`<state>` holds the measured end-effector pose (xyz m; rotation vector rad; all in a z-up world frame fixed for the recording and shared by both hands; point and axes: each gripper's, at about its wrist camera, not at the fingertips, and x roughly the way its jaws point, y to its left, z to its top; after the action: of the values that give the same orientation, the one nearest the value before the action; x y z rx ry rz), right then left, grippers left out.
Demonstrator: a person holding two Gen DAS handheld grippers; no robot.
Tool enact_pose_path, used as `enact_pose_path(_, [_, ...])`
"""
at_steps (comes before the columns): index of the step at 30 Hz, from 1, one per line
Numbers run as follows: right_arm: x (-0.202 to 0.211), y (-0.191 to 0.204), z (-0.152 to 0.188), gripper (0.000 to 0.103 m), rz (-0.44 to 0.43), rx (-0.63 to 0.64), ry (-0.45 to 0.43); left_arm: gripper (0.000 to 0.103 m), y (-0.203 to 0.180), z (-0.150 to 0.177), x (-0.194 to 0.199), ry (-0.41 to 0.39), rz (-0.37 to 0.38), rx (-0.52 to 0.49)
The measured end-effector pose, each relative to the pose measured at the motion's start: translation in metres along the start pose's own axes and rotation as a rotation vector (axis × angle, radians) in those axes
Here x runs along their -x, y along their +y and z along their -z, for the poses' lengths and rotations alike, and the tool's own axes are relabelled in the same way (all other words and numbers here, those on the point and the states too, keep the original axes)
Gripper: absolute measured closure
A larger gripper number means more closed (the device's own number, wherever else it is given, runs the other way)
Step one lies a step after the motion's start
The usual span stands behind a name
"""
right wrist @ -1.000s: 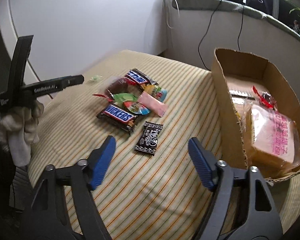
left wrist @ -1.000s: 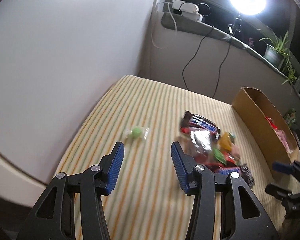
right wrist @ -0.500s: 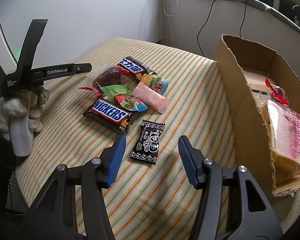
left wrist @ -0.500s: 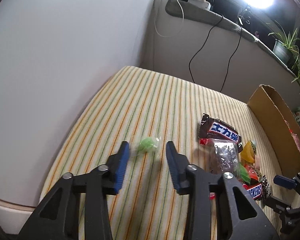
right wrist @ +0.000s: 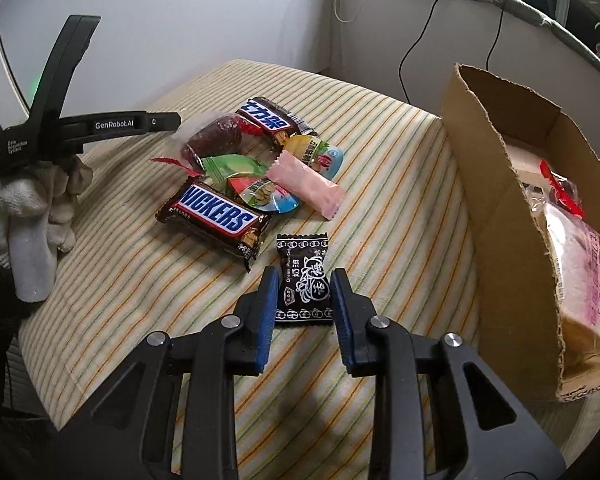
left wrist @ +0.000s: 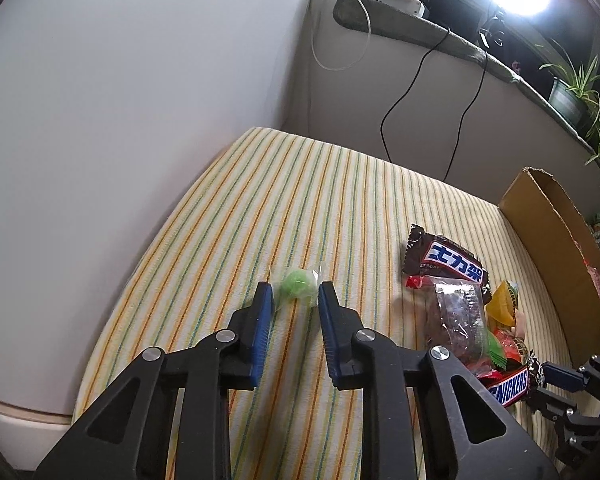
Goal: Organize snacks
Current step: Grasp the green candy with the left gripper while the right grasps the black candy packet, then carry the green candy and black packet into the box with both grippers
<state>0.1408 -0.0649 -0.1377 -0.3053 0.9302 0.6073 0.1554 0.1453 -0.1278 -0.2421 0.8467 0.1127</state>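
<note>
Striped woven cloth (left wrist: 340,208) covers the work surface, thin orange and green lines on cream, slightly ribbed. Left gripper (left wrist: 294,294): black plastic arms with blue ridged pads, jaws narrowed around a small round green candy (left wrist: 296,283) in a clear crinkled twist wrapper; the pads sit against the wrapper's edges on both sides, candy lying on the cloth, so it reads as a closing grasp, though whether the pads press the candy itself cannot be told. From the candy, the snack pile lies toward 3 o'clock: a glossy brown bar wrapper with blue-and-white lettering (left wrist: 446,260), then a clear foil-backed pouch (left wrist: 458,316). Right gripper (right wrist: 304,286): same build, jaws drawn in on either side of a flat black candy packet (right wrist: 304,280) with white printed characters and crimped ends; pads touch or nearly touch its long edges, packet flat on the cloth. From the packet, a Snickers bar (right wrist: 216,216) lies at 10 o'clock, glossy and rectangular; a matte pink oblong packet (right wrist: 306,188) at 12 o'clock; a cardboard box (right wrist: 492,208) with torn, ragged rim at 3 o'clock, holding a bagged pink-printed bread loaf (right wrist: 580,280). In the right wrist view the left hand (right wrist: 28,216), in a white knit glove, grips its tool's handle at 9 o'clock, fingers curled.
</note>
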Motion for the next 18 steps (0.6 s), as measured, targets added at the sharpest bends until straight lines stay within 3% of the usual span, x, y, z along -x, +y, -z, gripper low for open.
enact_pose_path(18, [0.019,-0.007,-0.007,0.077,-0.040,-0.026,-0.058,0.081,-0.006,0.001,0.022,-0.051,-0.005,-0.021])
